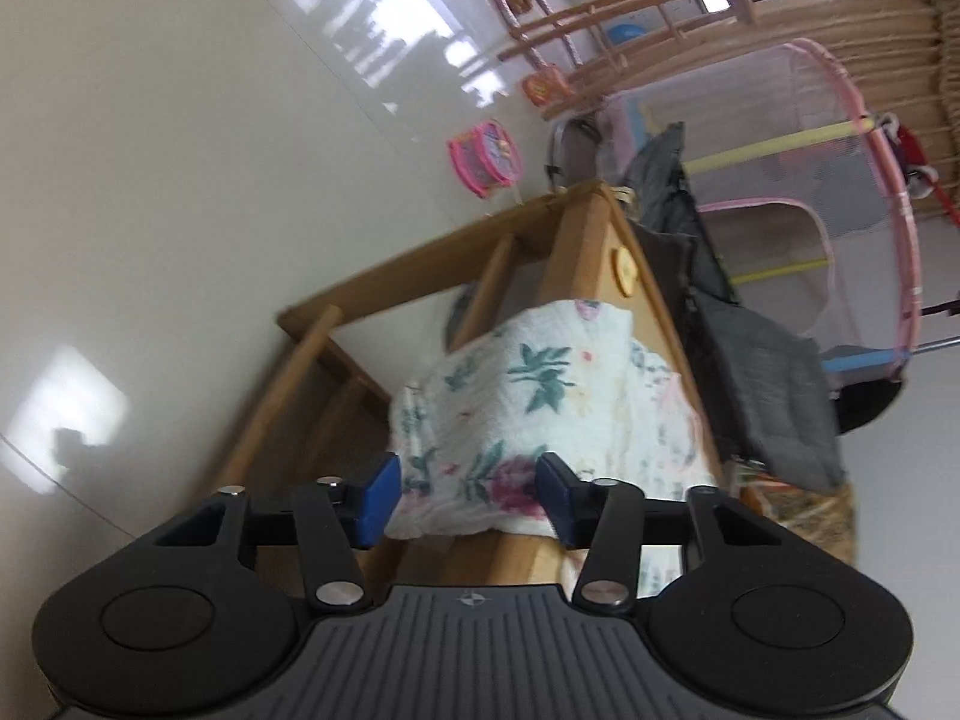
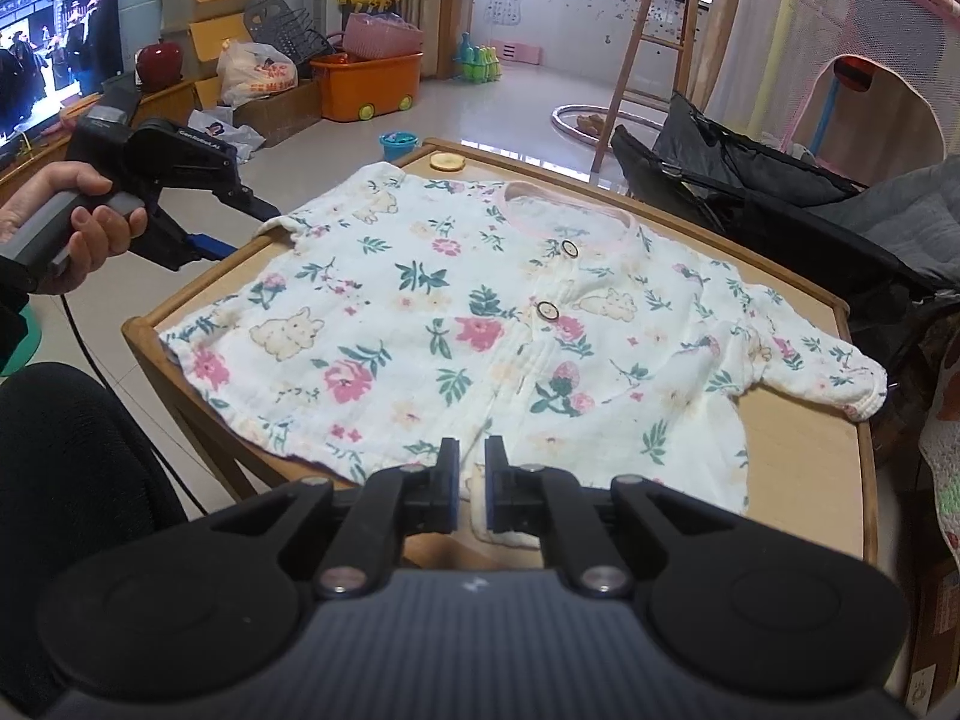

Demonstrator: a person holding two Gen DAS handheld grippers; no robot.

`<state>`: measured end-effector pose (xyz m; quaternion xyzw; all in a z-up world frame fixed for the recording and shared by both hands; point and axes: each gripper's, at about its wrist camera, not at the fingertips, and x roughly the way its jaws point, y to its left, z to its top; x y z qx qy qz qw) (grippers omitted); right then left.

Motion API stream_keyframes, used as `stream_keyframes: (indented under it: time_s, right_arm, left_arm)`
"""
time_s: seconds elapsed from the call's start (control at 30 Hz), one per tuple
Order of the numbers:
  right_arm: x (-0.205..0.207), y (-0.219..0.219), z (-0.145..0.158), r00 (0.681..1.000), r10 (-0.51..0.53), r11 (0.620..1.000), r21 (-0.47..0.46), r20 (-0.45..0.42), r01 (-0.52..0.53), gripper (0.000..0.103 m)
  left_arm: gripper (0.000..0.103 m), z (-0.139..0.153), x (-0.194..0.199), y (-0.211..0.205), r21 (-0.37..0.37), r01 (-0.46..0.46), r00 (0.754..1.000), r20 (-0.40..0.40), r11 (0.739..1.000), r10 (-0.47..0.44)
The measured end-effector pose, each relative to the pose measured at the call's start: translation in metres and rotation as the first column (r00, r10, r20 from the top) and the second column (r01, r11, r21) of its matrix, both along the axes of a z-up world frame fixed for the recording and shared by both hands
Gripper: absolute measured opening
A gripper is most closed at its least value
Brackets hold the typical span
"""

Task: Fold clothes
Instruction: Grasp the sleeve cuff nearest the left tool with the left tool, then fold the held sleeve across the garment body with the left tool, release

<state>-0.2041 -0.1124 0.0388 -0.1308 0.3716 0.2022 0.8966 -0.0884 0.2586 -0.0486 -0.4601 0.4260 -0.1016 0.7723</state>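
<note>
A white baby shirt (image 2: 456,324) with flowers and rabbits lies spread flat, front up, on a small wooden table (image 2: 804,450). At its near hem my right gripper (image 2: 470,480) is shut on a fold of the cloth. One sleeve hangs over the table's left edge; in the left wrist view this sleeve end (image 1: 540,396) sits between the blue pads of my left gripper (image 1: 468,498), which stand apart without pressing it. The right wrist view shows the left gripper (image 2: 240,228) held by a hand (image 2: 90,222) beside that sleeve.
A round wooden disc (image 2: 447,163) lies at the table's far corner. A black stroller with a grey cushion (image 2: 750,180) and a pink mesh play tent (image 2: 840,30) stand close on the right. A dark-trousered knee (image 2: 72,450) is at the near left.
</note>
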Motion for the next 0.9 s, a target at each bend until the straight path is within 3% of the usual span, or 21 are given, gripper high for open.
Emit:
stream_keyframes:
  time_s: [0.27,0.57,0.9]
  right_arm:
    - [0.004,-0.001,-0.002,1.000,-0.017,1.000,-0.012,0.004,0.017,0.011]
    - [0.004,-0.002,-0.002,1.000,-0.015,1.000,-0.005,0.007,0.015,0.012]
    - [0.001,-0.011,0.003,0.999,-0.024,0.999,0.029,0.027,0.023,0.013]
  left_arm:
    - [0.019,-0.014,0.012,-0.017,-0.092,0.037,0.998,0.051,0.995,-0.032]
    - [0.003,-0.005,0.015,-0.030,-0.050,0.047,0.995,0.088,0.998,-0.043]
    - [0.003,0.042,0.000,-0.029,0.054,0.022,0.986,0.165,0.998,-0.030]
